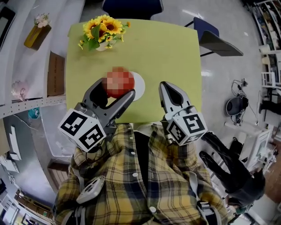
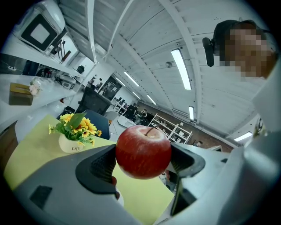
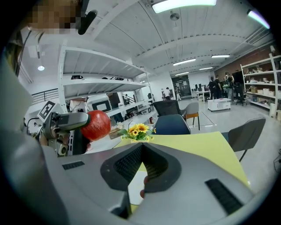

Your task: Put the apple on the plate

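Note:
A red apple is held above the table, and my left gripper is shut on it. It hangs over the left part of a white plate on the yellow-green table. In the left gripper view the apple sits stem-up between both pads. My right gripper hovers to the right of the plate, shut and with nothing in it. From the right gripper view, my right gripper shows its jaws pressed together, a strip of the plate shows below them, and the apple is up at the left.
A white pot of sunflowers stands at the table's far left corner. A blue chair is behind the table and a grey one at its right. A counter with a wooden box runs along the left.

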### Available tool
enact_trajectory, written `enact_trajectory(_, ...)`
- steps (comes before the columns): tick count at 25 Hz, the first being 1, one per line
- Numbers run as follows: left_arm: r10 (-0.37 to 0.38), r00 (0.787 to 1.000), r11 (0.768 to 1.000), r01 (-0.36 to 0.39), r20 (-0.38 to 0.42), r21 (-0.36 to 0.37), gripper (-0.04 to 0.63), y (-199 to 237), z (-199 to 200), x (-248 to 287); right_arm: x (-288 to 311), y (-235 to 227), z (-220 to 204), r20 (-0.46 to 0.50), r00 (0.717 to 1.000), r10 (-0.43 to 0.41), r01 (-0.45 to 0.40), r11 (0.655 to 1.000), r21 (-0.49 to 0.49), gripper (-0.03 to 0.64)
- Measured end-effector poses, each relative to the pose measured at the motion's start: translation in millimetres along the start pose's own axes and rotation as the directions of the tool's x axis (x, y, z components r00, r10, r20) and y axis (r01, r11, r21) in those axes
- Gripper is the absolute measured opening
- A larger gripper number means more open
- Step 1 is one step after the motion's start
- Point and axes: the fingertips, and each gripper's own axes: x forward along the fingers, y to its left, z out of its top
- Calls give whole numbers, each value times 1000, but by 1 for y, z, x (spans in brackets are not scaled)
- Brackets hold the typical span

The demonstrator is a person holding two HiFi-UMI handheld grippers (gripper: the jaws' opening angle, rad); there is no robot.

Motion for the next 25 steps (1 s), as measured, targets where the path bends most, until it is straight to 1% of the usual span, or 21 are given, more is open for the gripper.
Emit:
enact_trajectory(6, 48, 999, 999, -48, 7, 26, 394, 0, -2, 4, 6, -1, 4, 9, 998, 56, -55, 998, -10, -3)
enact_trajectory(11, 88, 996, 992, -85, -18, 96, 394, -2, -6, 9, 2, -2, 2, 8, 996, 91, -91, 996, -20, -3)
enact_trajectory(15, 114, 993, 986, -109, -33, 127, 394, 4, -12, 14, 3, -7, -1, -3, 995, 103, -103, 994, -22, -3)
enact_trajectory(21, 112, 992, 988, -105, -59, 113, 394, 12, -27, 24, 7, -12, -10, -45, 992, 120, -121, 992, -32, -3)
enact_trajectory(25, 117, 991, 989, -109, -72, 101, 394, 17, -34, 31, 10, -16, -14, -57, 990, 127, -129, 992, -20, -3)
